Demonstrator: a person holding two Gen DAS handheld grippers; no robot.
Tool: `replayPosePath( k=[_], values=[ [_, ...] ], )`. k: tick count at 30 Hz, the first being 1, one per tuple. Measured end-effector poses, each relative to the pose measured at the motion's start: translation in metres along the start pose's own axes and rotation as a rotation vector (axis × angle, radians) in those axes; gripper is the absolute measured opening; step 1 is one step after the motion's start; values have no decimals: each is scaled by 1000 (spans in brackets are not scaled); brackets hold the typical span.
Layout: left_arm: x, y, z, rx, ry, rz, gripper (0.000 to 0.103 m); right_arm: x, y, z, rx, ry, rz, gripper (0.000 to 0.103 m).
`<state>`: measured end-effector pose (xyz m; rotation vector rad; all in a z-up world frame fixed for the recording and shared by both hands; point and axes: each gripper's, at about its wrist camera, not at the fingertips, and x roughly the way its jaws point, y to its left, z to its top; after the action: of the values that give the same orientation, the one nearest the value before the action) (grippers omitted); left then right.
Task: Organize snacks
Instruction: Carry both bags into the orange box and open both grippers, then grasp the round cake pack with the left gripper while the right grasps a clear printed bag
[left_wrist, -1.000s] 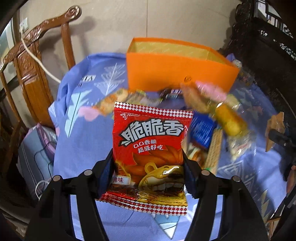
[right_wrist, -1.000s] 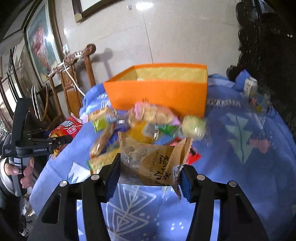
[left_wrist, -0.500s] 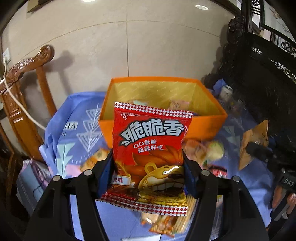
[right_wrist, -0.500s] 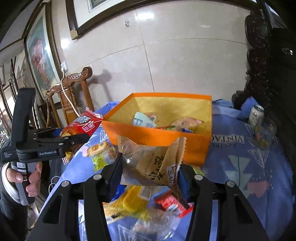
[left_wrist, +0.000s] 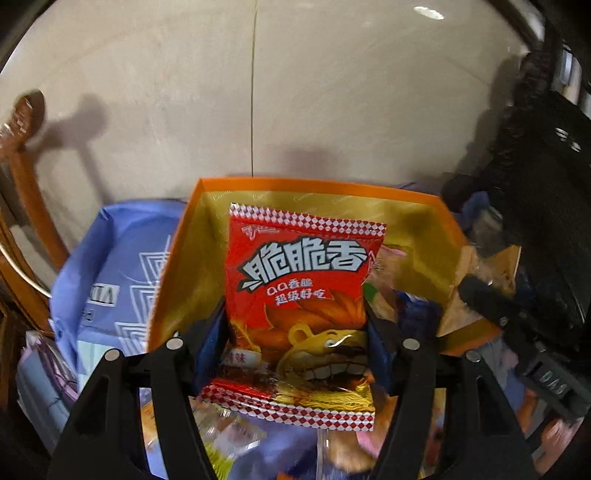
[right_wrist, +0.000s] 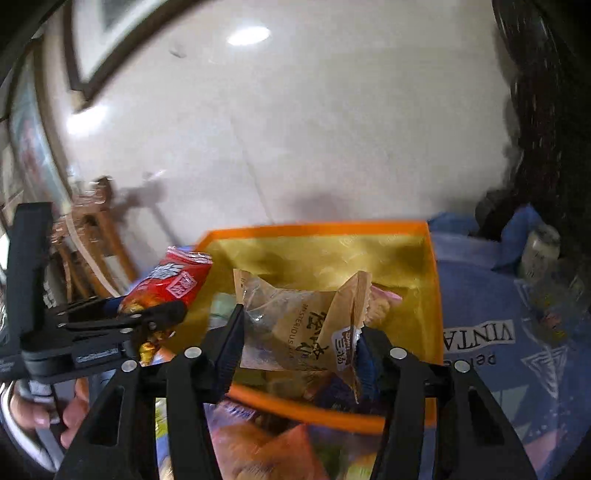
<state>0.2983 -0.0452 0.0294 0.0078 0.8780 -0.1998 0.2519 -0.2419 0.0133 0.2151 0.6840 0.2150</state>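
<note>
Both hand-held grippers carry a snack over an open box. Between the black fingers of the left gripper (left_wrist: 297, 332) stands a red foil snack bag (left_wrist: 301, 291) with white Chinese lettering and a yellow cartoon face; the blue pads touch its lower sides while the jaws are opening. Just beyond and below it lies the orange cardboard box (left_wrist: 177, 258) with a gold lining, its near left wall right behind the bag. Off to this gripper's right, the other gripper reaches in over the box's right side with its own packet.

Seen from its own camera, the right gripper (right_wrist: 299, 343) has a tan paper-and-clear-film snack packet (right_wrist: 306, 325) with dark lettering between its pads, and its jaws too are opening, the pads against the packet's sides. The packet hangs above the box's gold interior, where a few wrapped snacks lie, blurred. To the right gripper's left, the left gripper holds the red bag over the box's left rim, a hand (right_wrist: 44, 413) on its handle. Under the box spreads a blue patterned tablecloth (right_wrist: 517, 387); loose wrapped snacks (right_wrist: 258, 443) lie close beneath the fingers.
</note>
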Motion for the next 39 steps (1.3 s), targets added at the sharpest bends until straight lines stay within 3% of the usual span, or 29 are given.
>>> replayPosePath(
  k=[1, 2, 4, 5, 13, 20, 28, 39],
  values=[
    [12, 2, 3, -19, 11, 24, 92, 13, -4, 0, 17, 24, -17, 66],
    [18, 4, 3, -34, 12, 50, 99, 17, -6, -1, 25, 26, -22, 70],
    [24, 6, 0, -52, 8, 70, 99, 15, -7, -5, 24, -11, -49, 87],
    [26, 7, -1, -51, 14, 53, 99, 9, -7, -9, 14, -45, -59, 90],
    [0, 9, -21, 16, 6, 79, 99, -26, -8, -30, 1, -73, -33, 100],
    [-52, 19, -52, 4, -28, 66, 99, -65, -17, -62, 73, -80, -28, 100],
    [-85, 12, -112, 29, -31, 73, 99, -100, -6, -106, 19, -56, -66, 100],
    [-56, 10, -196, 26, 106, 101, 99, -126, -15, -172, 63, -4, -30, 100]
  ],
)
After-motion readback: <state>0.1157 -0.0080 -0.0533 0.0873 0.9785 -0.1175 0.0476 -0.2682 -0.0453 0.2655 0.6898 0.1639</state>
